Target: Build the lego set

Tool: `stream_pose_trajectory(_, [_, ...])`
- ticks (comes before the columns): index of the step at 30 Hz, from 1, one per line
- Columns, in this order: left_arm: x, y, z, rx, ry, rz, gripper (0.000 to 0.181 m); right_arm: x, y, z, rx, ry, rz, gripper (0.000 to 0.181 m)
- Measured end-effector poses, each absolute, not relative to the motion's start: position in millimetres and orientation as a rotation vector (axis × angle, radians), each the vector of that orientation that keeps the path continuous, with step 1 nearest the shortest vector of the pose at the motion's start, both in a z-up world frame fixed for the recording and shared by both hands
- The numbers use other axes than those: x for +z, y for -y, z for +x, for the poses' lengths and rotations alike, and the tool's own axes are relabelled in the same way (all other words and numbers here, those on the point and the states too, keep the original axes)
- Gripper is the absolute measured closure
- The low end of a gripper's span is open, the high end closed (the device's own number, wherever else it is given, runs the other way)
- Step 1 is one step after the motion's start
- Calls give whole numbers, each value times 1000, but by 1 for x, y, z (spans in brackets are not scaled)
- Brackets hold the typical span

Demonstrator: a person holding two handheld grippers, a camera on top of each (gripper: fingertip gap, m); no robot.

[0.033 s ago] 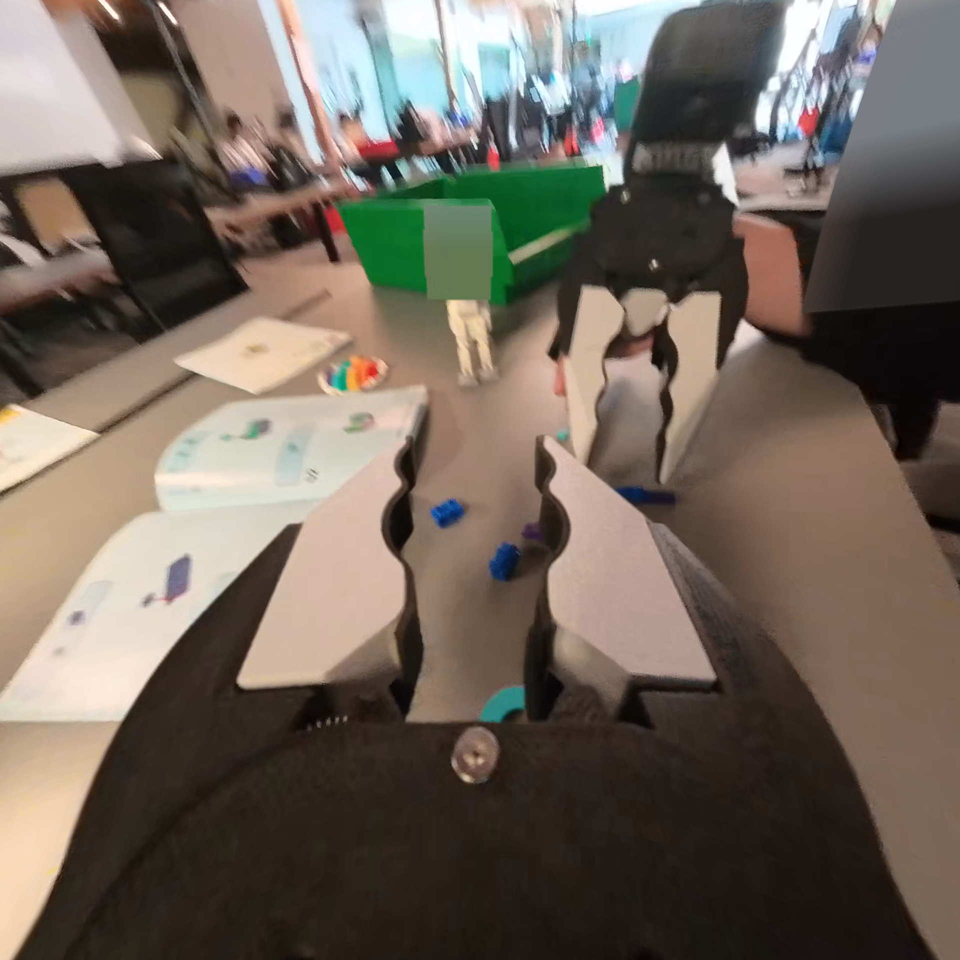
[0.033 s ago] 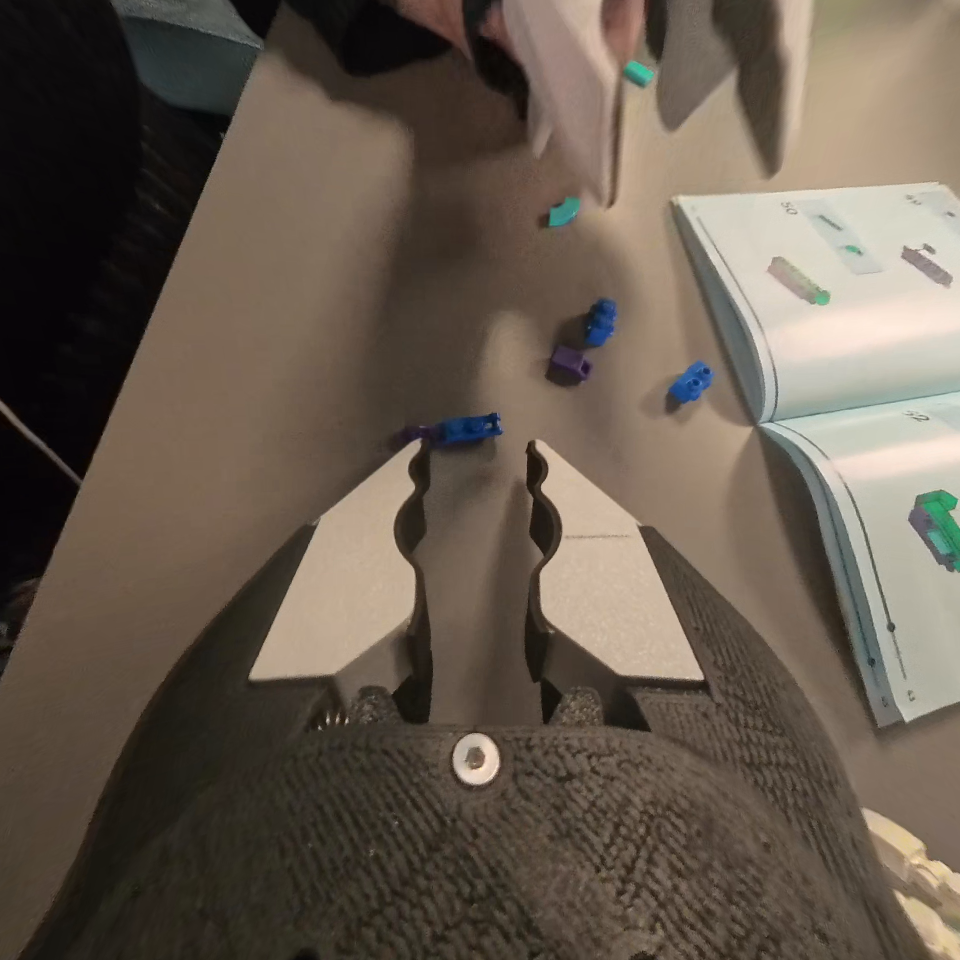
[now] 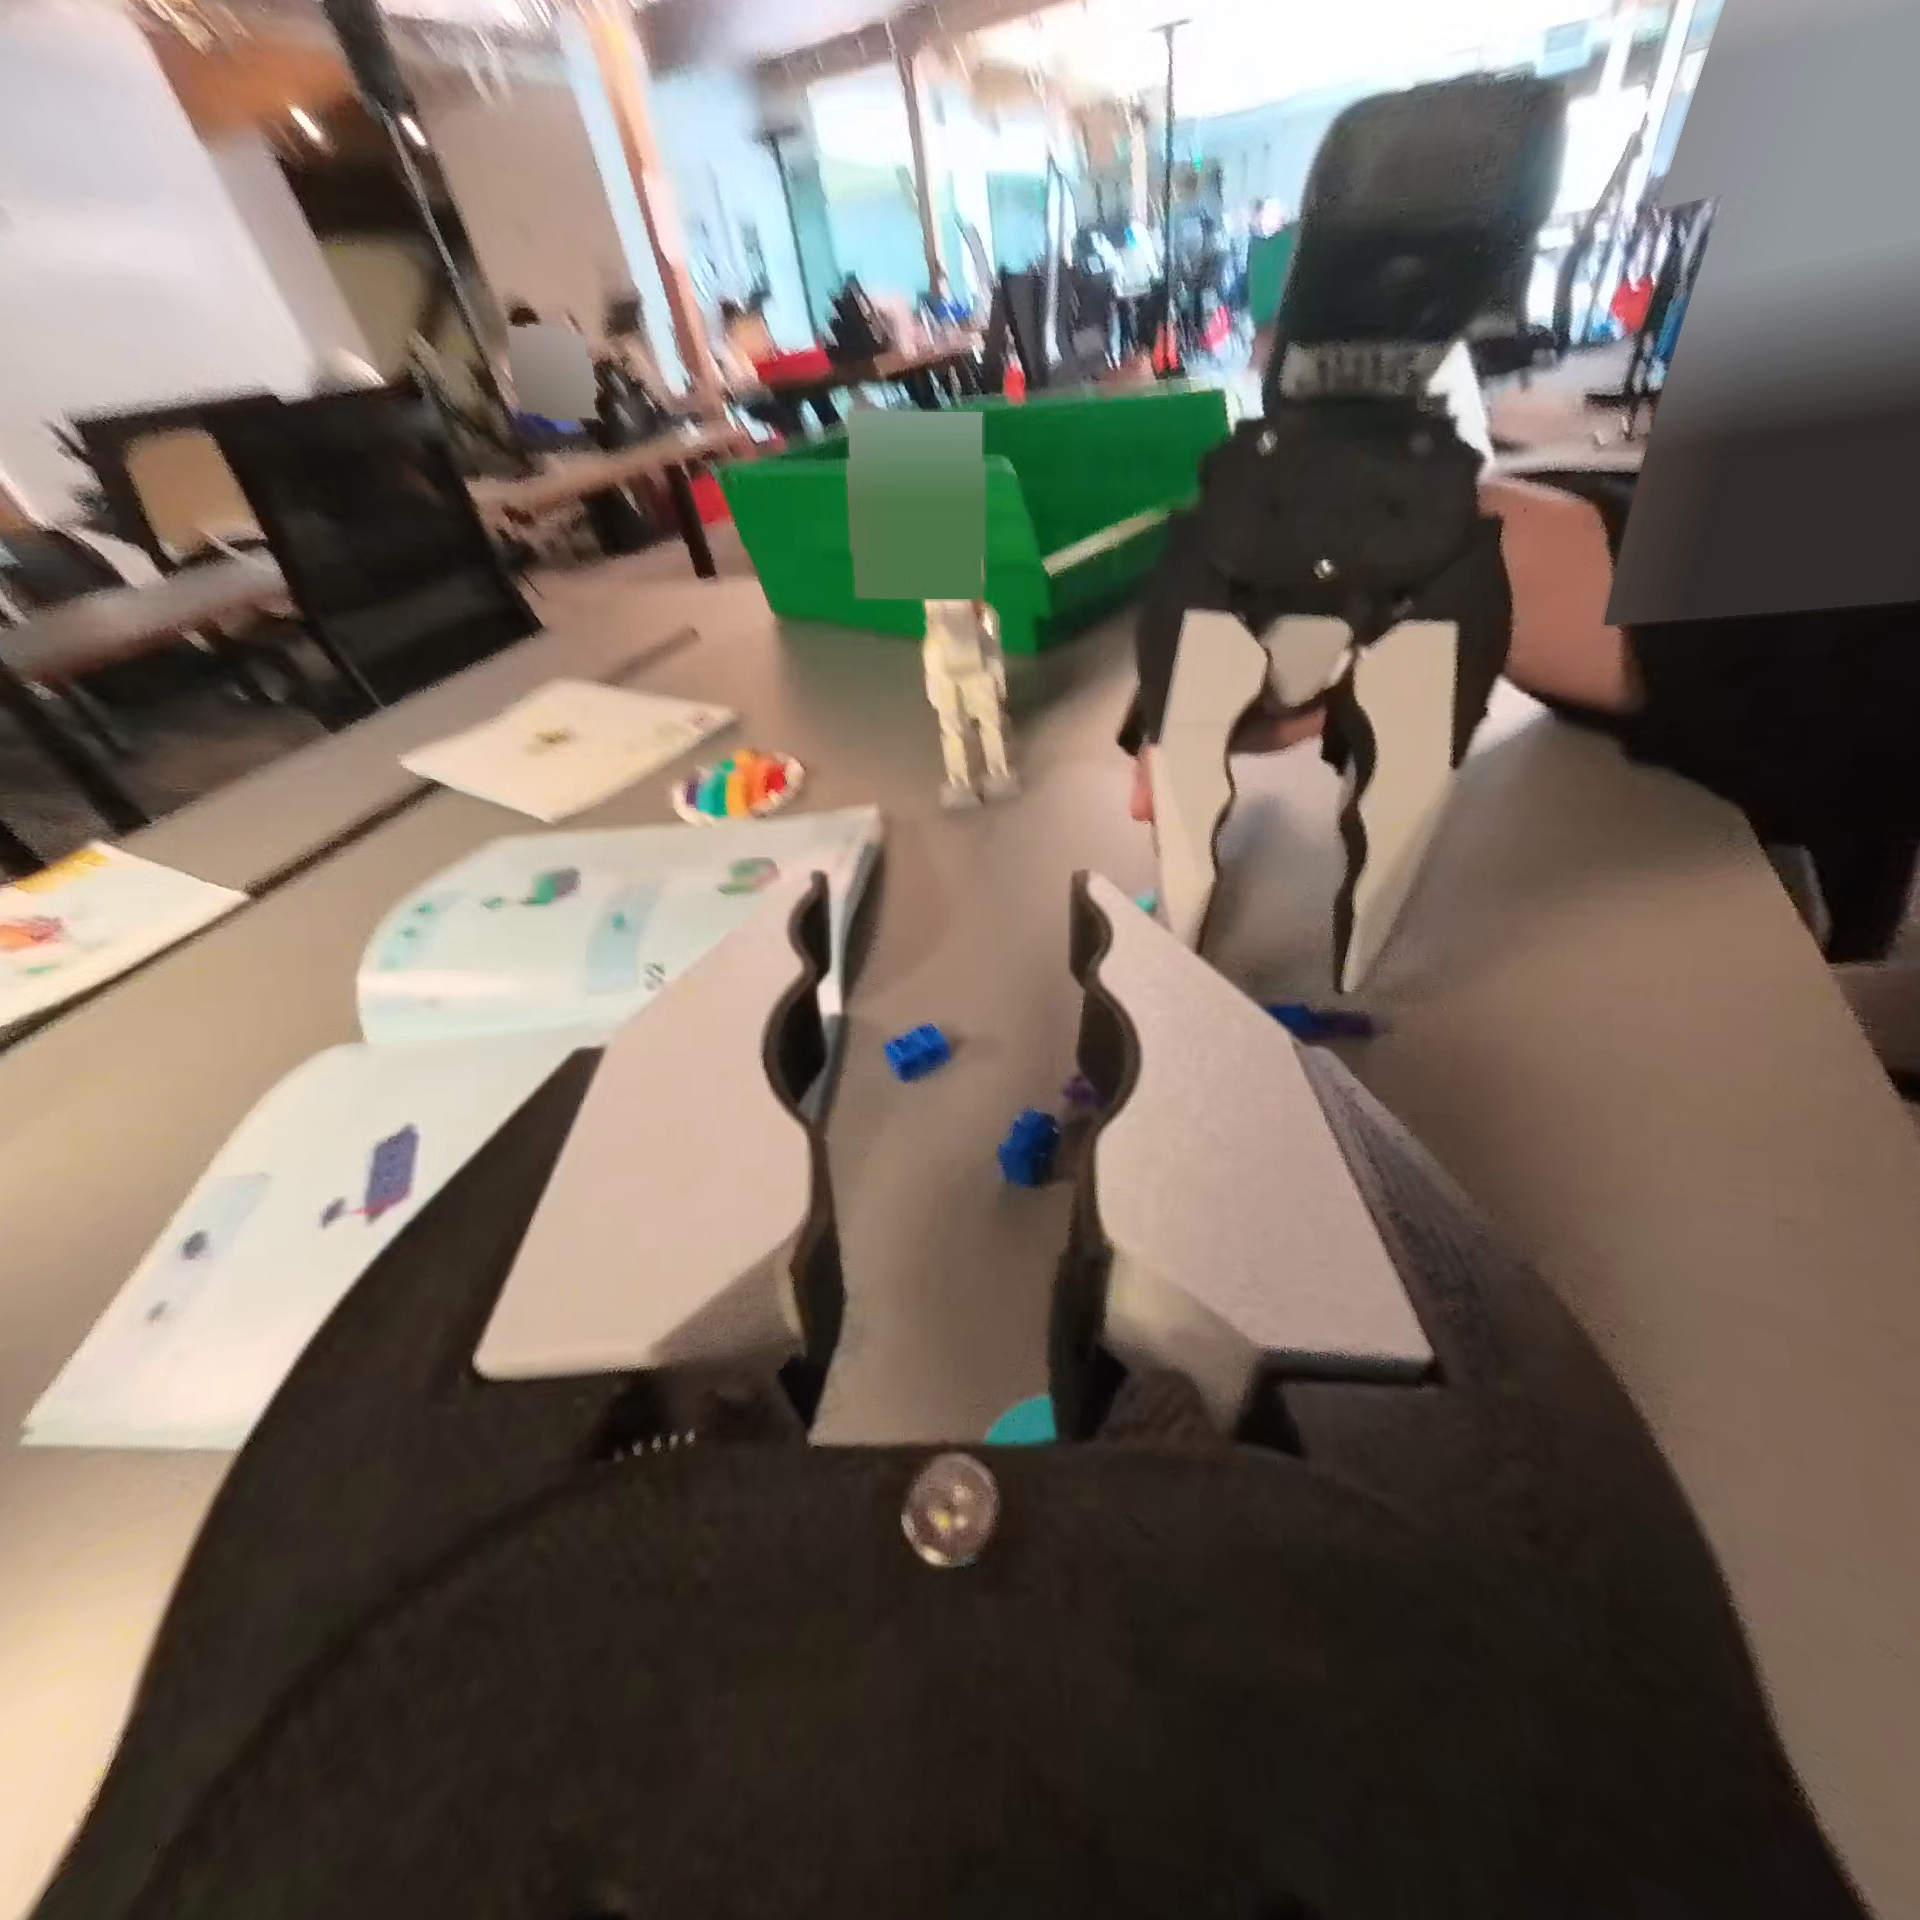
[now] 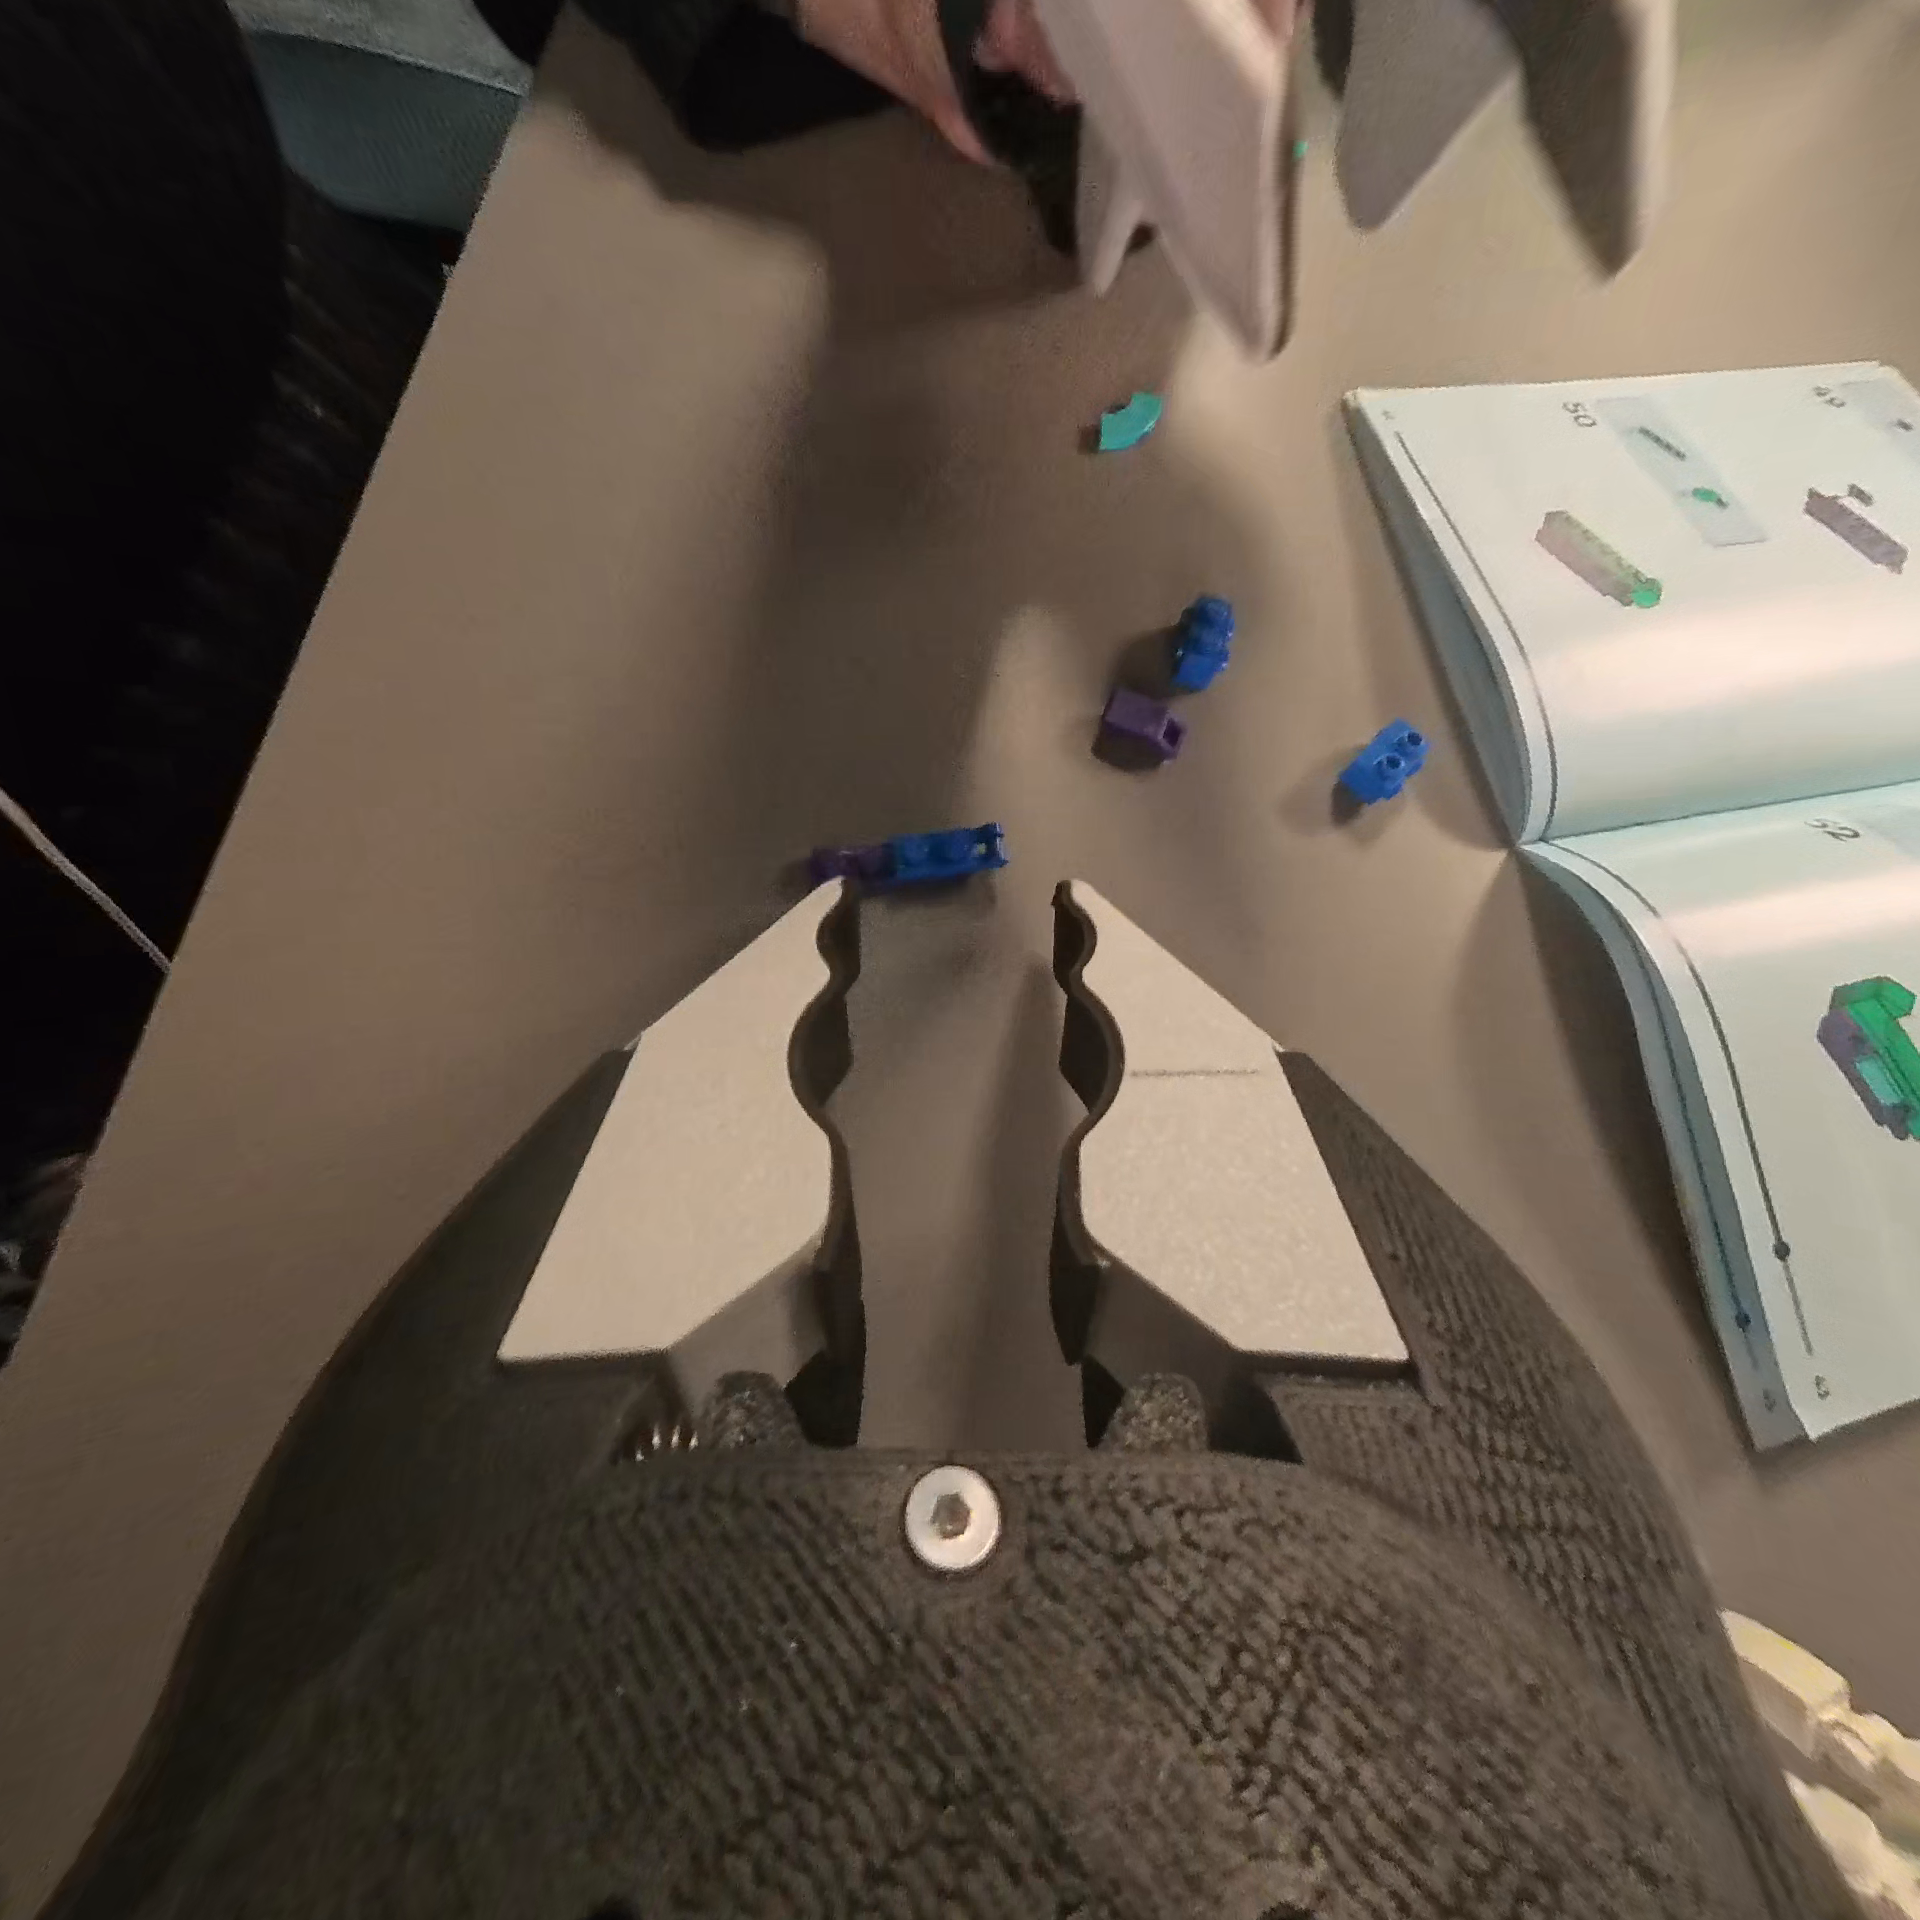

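Loose Lego pieces lie on the tan table. A long blue-and-purple assembly [image 4: 914, 857] lies just past my right gripper's left fingertip; it also shows in the left wrist view [image 3: 1314, 1023]. Beyond it lie a purple brick [image 4: 1138, 722], a blue piece [image 4: 1205, 639], a two-stud blue brick [image 4: 1382, 764] and a teal curved piece [image 4: 1127, 426]. My right gripper [image 4: 951, 894] is open and empty, pointing down over the table. My left gripper [image 3: 951, 894] is open and empty, facing it, with the blue brick [image 3: 916, 1049] seen between its fingers.
An open instruction booklet [image 4: 1683, 623] lies beside the pieces. A white built figure [image 3: 971, 717], a small dish of coloured pieces [image 3: 738, 784] and a green bin [image 3: 1091, 488] stand farther back. Loose sheets [image 3: 566, 743] lie at the left. The table edge [image 4: 436, 436] runs along the person's side. The blue piece [image 4: 1205, 639] is about 7 cm from both grippers' fingertips. My left wrist view [image 3: 1032, 1127] looks at it from another angle.
In the right wrist view the left gripper has shifted slightly up and to the right. The pieces on the table have not moved, and both grippers stay open.
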State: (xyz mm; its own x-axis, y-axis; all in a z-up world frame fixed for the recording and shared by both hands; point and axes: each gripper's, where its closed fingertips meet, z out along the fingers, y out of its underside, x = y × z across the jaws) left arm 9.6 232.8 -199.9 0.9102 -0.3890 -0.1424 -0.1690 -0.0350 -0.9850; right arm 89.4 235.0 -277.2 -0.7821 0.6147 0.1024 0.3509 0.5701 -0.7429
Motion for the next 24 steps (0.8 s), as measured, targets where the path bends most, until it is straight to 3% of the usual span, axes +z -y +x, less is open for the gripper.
stream_pose_trajectory(6, [-200,-242,10,-174,-485,-1598,130,-252,-226,88,1161,2275,-900,148])
stream_pose_trajectory(9, [-200,-244,15,-191,-519,-1586,131,-244,-224,90,1133,2083,-1148,155])
stream_pose_trajectory(16, [-191,-233,16,-297,-479,-1534,133,-262,-226,99,1088,1564,-1775,148])
stream_pose_trajectory(20, [-185,-225,11,-401,-406,-1510,131,-279,-222,106,876,1551,-1828,142])
stream_pose_trajectory(24, [-182,-227,2,-470,-332,-1510,126,-283,-218,101,796,1483,-1866,147])
